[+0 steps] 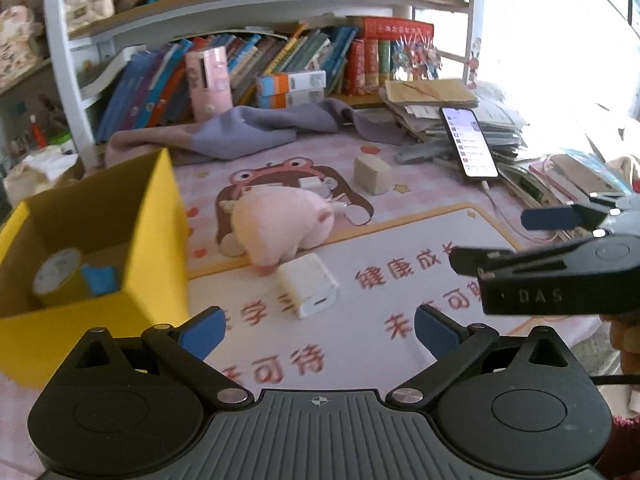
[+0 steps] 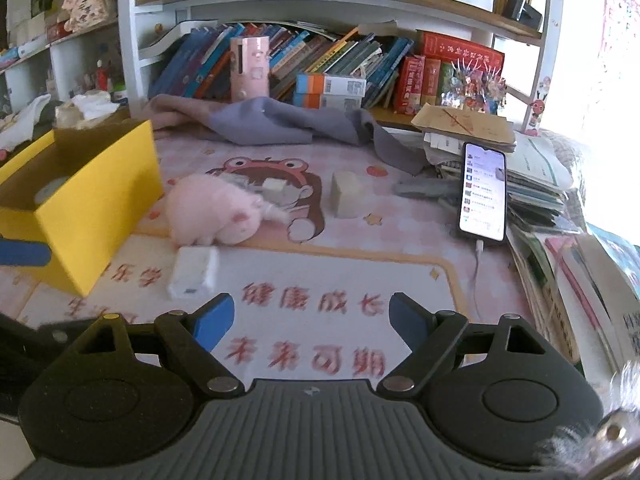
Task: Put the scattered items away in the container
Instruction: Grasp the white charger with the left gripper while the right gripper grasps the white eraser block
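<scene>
Two claws hang over the table with their blue pads wide apart and nothing between them. Just ahead of the left claw (image 1: 318, 330) lies a white charger (image 1: 310, 286), touching a pink plush pig (image 1: 276, 224). The right claw (image 2: 310, 322) has that charger ahead to its left. The yellow box (image 1: 132, 240) stands left.
</scene>
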Action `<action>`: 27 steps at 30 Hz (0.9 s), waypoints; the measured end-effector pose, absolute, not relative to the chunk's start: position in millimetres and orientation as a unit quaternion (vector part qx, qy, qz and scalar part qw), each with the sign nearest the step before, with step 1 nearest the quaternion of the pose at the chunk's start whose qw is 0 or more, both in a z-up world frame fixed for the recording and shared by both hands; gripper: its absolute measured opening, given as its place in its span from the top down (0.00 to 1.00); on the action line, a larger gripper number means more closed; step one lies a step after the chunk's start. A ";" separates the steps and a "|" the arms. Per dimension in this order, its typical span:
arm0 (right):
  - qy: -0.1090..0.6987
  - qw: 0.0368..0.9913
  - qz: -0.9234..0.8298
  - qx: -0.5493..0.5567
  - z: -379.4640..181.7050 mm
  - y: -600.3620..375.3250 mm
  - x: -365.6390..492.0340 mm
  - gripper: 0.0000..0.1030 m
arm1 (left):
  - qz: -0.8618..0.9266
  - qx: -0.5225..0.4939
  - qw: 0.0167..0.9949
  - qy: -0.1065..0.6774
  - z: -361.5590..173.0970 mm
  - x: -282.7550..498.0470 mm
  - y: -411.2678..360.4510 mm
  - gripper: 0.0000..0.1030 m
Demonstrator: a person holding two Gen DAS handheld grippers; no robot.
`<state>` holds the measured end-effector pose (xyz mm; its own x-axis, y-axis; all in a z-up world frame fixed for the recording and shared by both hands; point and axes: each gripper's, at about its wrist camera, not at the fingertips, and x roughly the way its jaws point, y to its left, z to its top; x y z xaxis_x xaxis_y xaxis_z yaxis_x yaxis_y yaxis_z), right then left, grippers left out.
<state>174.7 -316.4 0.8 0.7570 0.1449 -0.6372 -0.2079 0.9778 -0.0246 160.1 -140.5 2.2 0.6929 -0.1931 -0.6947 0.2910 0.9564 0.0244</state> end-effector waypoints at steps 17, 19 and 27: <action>0.364 0.918 0.156 -0.036 -22.5 -356.1 279.9 0.20 | -0.044 0.032 0.898 0.437 -31.7 227.9 -168.8 0.02; 0.357 0.920 0.155 -0.040 -23.6 -356.7 292.8 0.21 | -0.031 0.021 0.897 0.441 -35.1 234.6 -166.8 0.02; 0.354 0.923 0.146 -0.046 -36.0 -356.9 359.7 0.30 | -0.018 0.015 0.891 0.453 -49.3 260.9 -166.4 0.03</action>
<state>359.7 -356.9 -36.0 0.7064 0.2372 -0.6668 -0.3027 0.9529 0.0183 260.9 -166.4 -49.3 0.5892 -0.0186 -0.8077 0.0459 0.9989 0.0105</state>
